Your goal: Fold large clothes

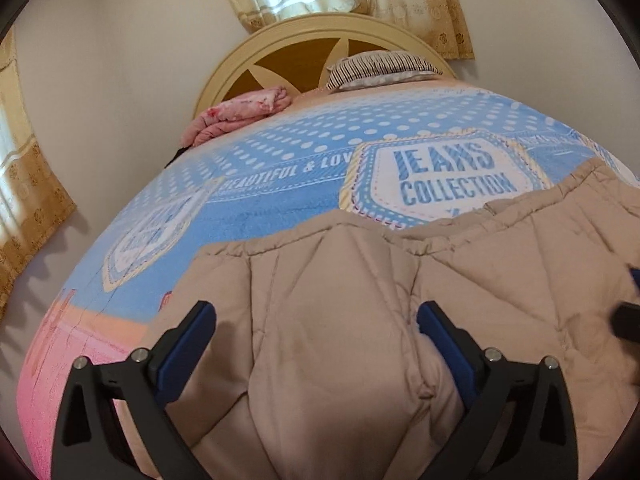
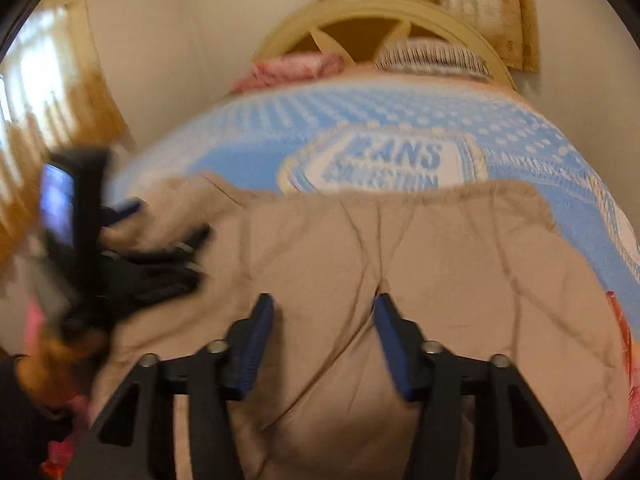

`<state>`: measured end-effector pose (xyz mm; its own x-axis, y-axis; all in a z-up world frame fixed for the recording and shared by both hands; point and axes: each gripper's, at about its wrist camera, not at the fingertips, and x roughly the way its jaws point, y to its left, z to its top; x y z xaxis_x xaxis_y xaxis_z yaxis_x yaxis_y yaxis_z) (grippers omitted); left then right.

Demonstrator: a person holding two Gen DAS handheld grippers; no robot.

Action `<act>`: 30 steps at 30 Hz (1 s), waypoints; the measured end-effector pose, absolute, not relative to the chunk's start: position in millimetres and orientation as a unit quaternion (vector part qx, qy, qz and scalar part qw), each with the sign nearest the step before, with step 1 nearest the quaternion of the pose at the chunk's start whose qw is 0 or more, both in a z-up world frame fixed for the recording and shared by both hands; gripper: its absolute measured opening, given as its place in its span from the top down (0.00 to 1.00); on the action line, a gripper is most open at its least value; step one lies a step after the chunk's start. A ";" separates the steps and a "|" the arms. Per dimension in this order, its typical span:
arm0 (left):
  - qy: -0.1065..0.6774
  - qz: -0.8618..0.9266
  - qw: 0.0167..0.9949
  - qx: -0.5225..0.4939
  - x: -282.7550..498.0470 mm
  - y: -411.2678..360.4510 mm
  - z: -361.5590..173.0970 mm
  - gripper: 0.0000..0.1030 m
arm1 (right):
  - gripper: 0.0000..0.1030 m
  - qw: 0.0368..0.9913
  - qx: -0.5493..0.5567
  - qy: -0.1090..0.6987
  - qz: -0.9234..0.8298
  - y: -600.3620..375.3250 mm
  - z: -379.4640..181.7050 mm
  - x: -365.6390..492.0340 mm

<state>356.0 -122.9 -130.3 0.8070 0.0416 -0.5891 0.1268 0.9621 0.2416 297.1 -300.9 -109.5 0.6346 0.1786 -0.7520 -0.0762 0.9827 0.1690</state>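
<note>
A beige quilted coat (image 1: 500, 280) lies spread on the near part of the bed. My left gripper (image 1: 316, 316) hovers low over its left part, jaws wide open. A puffy fold of the coat, maybe a sleeve, runs between the blue pads without being pinched. In the right wrist view my right gripper (image 2: 324, 304) stands about half open over the middle of the coat (image 2: 440, 260), with loose fabric below it and nothing clamped. The left tool shows blurred at the left edge, one of its blue fingers (image 2: 128, 206) on the coat's left end.
The bed carries a blue dotted cover (image 1: 280, 208) printed with "JEANS COLLECTION". A striped pillow (image 1: 380, 66) and a bundled pink blanket (image 1: 240, 112) lie by the curved headboard (image 1: 280, 40). Gold curtains (image 1: 24, 200) hang at the left wall and behind the bed.
</note>
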 end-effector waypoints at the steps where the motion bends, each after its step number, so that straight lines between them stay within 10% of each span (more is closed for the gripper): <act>1: 0.313 -0.024 0.940 0.131 357.7 -122.5 -131.2 0.00 | 0.53 0.897 0.075 0.431 0.065 -308.1 -117.1 304.8; 30: 0.357 -0.037 0.929 0.091 381.7 -118.5 -168.5 0.00 | 0.54 0.906 0.092 0.411 0.032 -309.0 -153.7 300.5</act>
